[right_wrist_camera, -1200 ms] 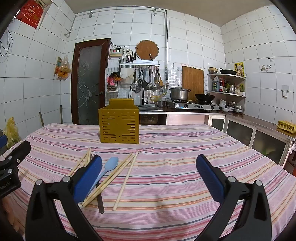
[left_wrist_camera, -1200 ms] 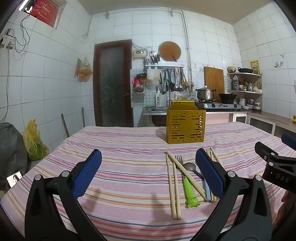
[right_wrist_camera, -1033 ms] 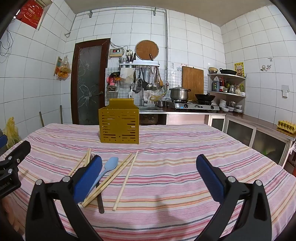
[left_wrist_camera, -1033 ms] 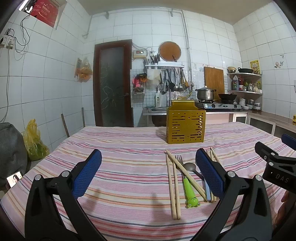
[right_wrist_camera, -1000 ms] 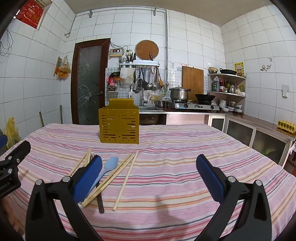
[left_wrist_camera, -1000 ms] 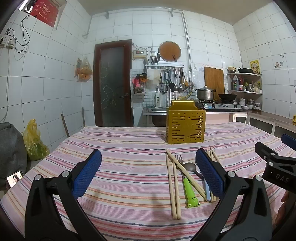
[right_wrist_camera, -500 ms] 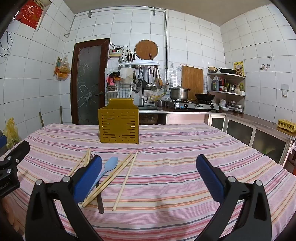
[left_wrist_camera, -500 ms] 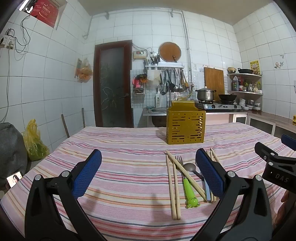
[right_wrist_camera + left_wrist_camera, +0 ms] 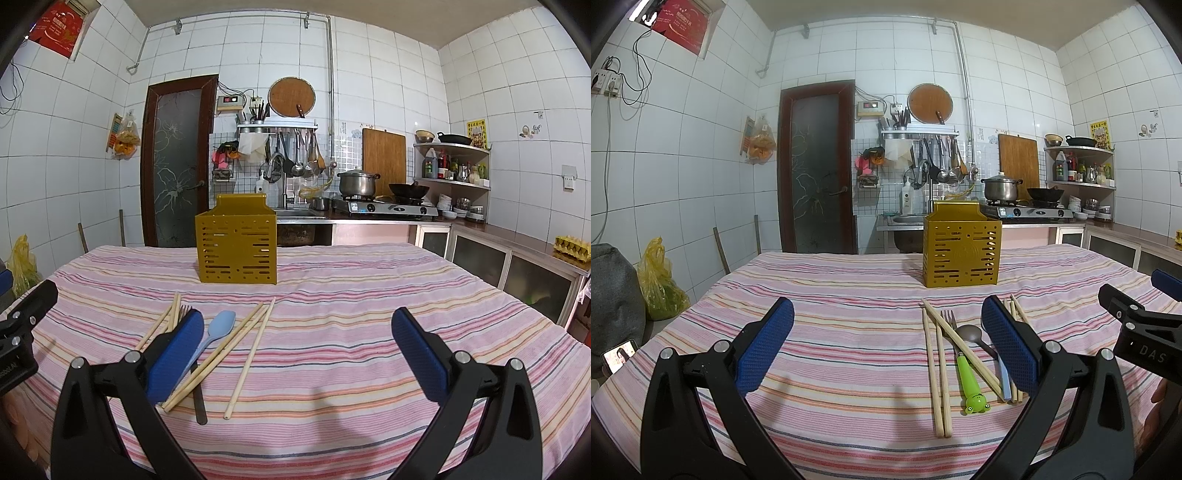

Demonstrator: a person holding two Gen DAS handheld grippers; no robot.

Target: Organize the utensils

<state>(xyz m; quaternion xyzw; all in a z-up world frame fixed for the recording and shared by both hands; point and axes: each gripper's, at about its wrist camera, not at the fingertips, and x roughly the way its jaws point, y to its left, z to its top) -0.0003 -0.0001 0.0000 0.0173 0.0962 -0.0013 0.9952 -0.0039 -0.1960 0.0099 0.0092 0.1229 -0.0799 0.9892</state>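
Striped cloth (image 9: 849,332) | slotted gold caddy (image 9: 961,251) | wooden chopsticks (image 9: 940,373) | both tongs apart, empty

You're seeing "DAS" in white on the right gripper (image 9: 1141,328) body at the left wrist view's right edge. "obotAI" is showing on the left gripper (image 9: 14,343) body, cut off at the right wrist view's left edge. Wall signs are reading too small.

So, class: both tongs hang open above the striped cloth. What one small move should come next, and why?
Probably lower the left tongs toward the green frog-handled fork. Both tongs are open and hold nothing, the utensils lie loose on the cloth, and the slotted yellow holder stands beyond them. The fork lies nearest that gripper's right finger.
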